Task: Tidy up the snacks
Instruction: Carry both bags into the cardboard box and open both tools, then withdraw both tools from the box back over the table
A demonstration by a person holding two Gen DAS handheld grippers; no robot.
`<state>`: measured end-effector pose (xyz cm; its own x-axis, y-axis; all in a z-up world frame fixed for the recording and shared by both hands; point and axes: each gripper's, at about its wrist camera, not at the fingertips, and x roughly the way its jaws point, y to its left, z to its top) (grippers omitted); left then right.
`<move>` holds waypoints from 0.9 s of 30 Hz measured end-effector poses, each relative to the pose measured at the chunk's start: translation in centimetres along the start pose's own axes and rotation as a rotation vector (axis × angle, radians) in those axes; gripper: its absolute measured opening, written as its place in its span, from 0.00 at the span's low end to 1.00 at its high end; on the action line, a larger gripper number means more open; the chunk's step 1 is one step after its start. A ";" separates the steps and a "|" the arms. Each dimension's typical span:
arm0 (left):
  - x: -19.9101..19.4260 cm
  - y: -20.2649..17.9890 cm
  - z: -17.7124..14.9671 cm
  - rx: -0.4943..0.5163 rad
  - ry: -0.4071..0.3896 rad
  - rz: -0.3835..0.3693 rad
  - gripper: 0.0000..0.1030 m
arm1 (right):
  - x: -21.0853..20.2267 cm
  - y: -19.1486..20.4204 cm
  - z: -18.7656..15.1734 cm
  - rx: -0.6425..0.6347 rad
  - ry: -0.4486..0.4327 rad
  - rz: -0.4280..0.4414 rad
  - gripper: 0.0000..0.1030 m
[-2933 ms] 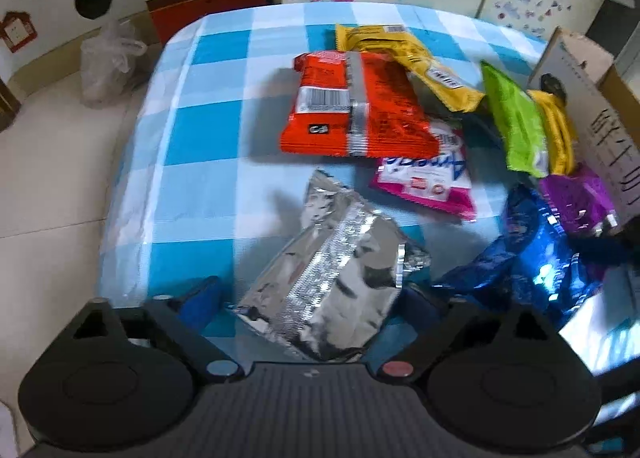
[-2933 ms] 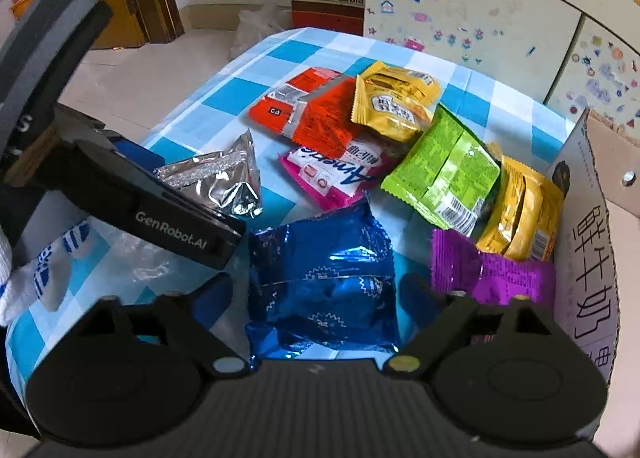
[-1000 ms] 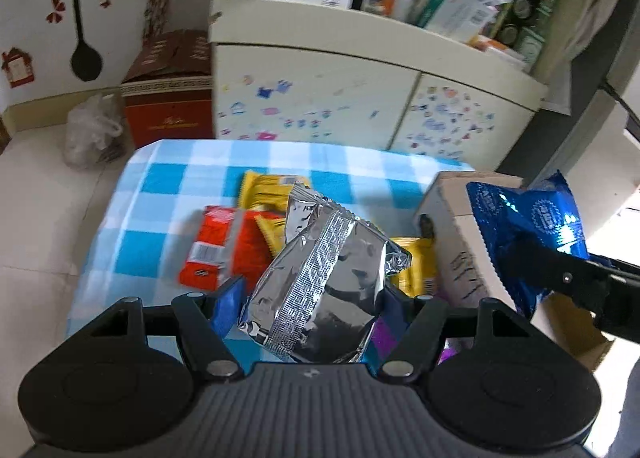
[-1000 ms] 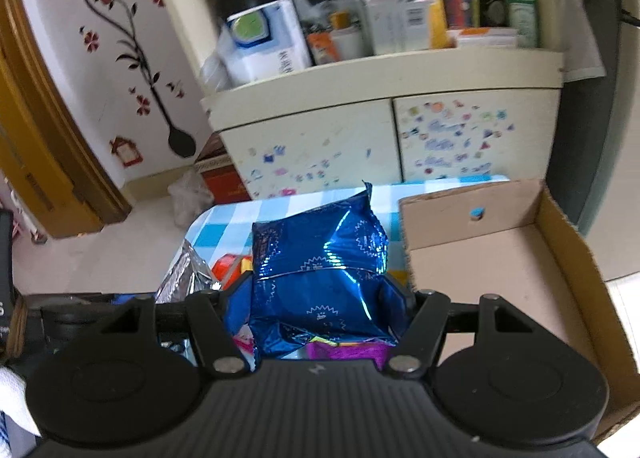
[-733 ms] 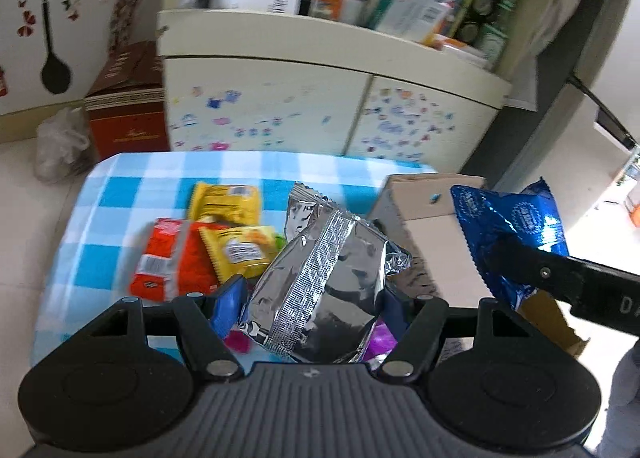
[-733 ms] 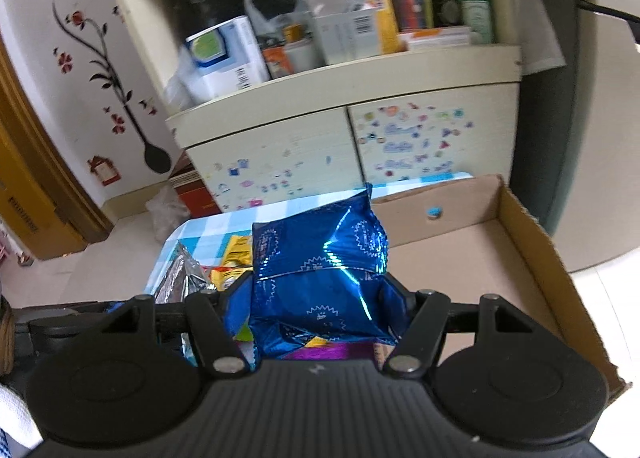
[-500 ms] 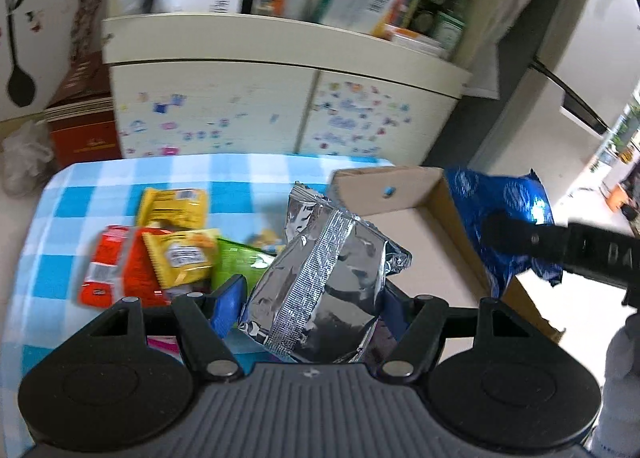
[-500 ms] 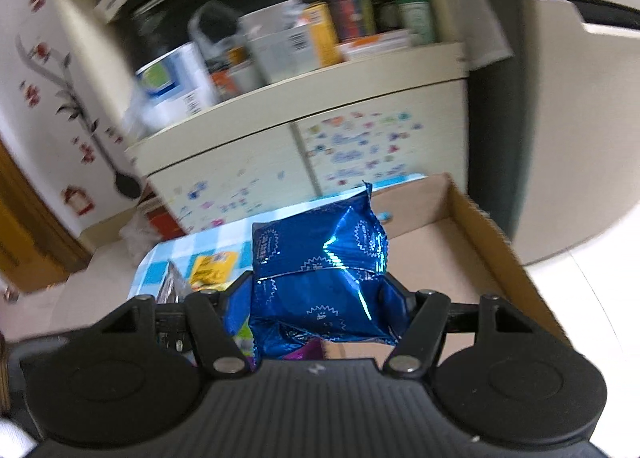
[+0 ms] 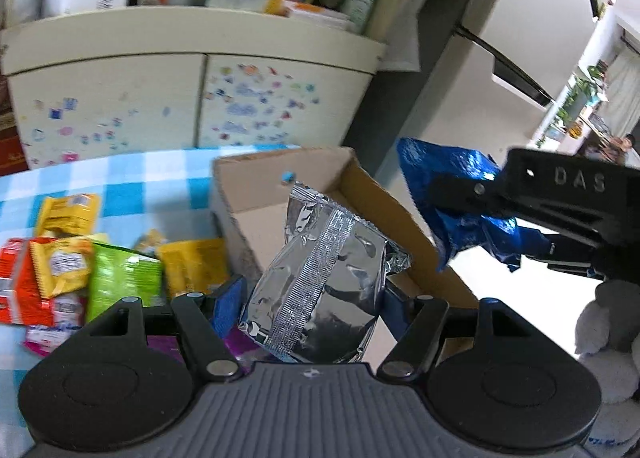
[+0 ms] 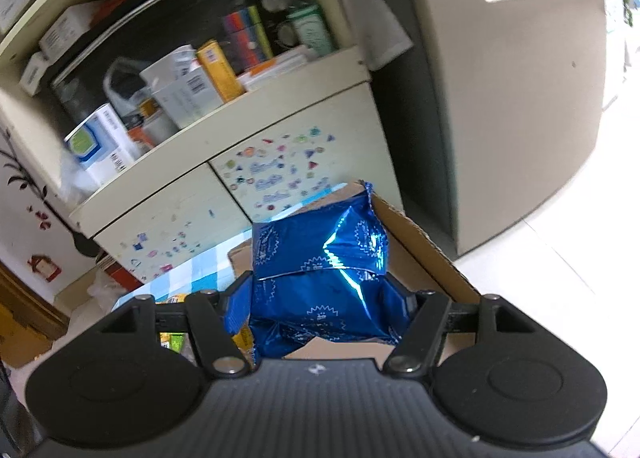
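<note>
Both packets have left the checked tablecloth and now hang over the open brown cardboard box (image 9: 256, 194). The left gripper (image 9: 306, 306) clamps the crinkled silver foil packet (image 9: 320, 290); the right gripper (image 10: 320, 308) clamps the shiny blue foil packet (image 10: 320, 282). Releasing comes next, I judge.

A blue foil snack bag (image 10: 320, 282) is being clamped between the pads of the right gripper (image 10: 320, 308). Beyond the jaws, an open cardboard box (image 10: 424, 254) is being viewed, with a checked tablecloth (image 10: 192, 270) lying left of them.
</note>
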<state>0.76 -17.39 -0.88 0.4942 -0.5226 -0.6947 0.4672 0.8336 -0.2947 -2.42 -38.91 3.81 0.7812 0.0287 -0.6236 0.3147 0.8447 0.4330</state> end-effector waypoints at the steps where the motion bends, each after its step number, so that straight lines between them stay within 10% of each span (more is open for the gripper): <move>1: 0.3 -0.3 -0.1 0.004 0.003 -0.010 0.72 | 0.0 -0.3 0.0 0.010 0.000 -0.005 0.65; 27: -0.8 -0.1 0.5 -0.003 -0.035 0.033 0.95 | 0.7 -2.8 0.0 0.123 0.011 -0.051 0.79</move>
<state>0.73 -17.13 0.05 0.5348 -0.5008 -0.6806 0.4480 0.8510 -0.2742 -2.75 -41.25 2.22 0.7572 -0.0061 -0.6531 0.4179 0.7730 0.4773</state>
